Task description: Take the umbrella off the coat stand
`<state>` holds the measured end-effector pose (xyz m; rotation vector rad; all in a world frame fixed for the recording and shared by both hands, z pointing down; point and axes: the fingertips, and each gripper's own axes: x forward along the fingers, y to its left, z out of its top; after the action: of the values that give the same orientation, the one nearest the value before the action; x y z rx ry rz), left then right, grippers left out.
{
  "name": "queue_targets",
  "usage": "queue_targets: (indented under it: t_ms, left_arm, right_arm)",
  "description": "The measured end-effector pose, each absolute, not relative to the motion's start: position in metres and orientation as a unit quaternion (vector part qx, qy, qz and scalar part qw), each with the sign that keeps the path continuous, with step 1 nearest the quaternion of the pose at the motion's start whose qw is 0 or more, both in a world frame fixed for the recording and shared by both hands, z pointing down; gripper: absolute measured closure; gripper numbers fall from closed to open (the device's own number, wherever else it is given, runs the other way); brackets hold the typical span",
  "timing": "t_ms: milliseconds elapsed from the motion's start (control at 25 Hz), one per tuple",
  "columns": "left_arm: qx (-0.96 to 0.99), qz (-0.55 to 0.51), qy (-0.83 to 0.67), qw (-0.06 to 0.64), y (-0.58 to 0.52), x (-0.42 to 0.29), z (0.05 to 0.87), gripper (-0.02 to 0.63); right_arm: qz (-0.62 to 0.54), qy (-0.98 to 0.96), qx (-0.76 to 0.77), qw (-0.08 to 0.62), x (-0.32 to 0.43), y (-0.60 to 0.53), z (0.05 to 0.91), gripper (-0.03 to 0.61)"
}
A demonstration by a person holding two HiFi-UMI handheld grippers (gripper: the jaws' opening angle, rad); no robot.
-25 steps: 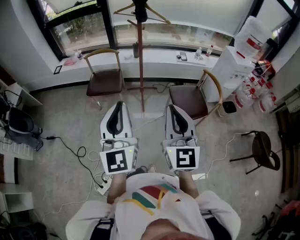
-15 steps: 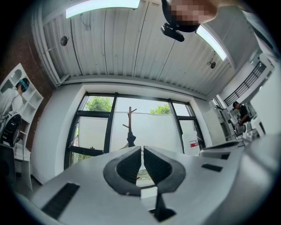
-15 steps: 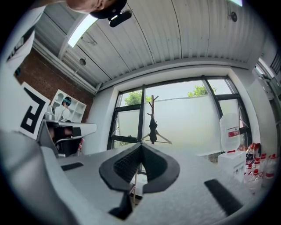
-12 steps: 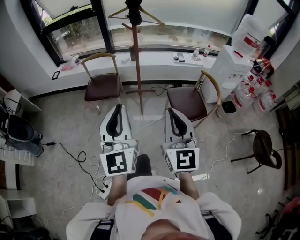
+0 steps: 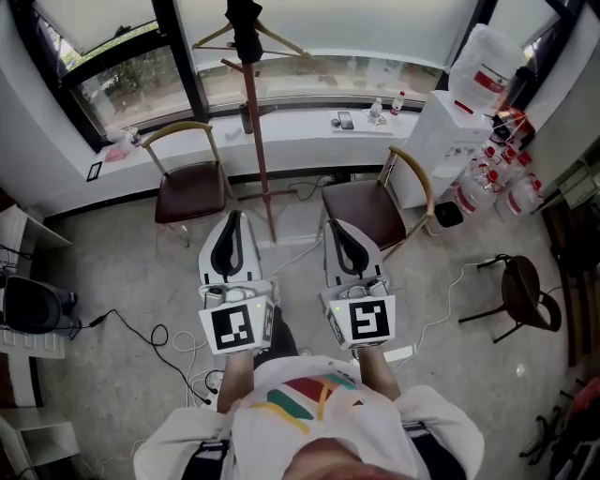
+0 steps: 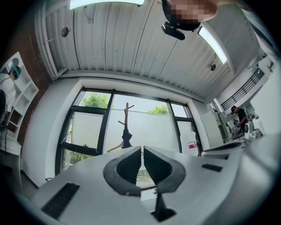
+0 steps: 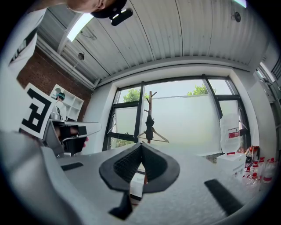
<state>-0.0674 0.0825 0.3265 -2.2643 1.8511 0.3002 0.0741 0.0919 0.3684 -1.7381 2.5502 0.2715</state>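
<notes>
Jaws on both my grippers are closed together, with nothing in them. I see the left gripper [image 5: 233, 217] and the right gripper [image 5: 336, 227] side by side on the near side, pointing toward the far window. The dark folded umbrella [image 5: 246, 26] hangs high on the reddish-brown wooden coat stand [image 5: 260, 150], on the far side and well apart from both jaws. The stand rises between two brown-seated chairs [image 5: 187, 183].
</notes>
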Motion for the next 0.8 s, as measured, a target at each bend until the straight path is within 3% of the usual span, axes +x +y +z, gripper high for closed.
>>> queue_targets:
  t_ms: [800]
  left_arm:
    - [-0.785,0.116,0.602,0.089,-0.127,-0.108,0.314,0.600]
  right_arm:
    - [0.093,0.823,-0.560,0.017,0.017,-0.114,0.353,0.578]
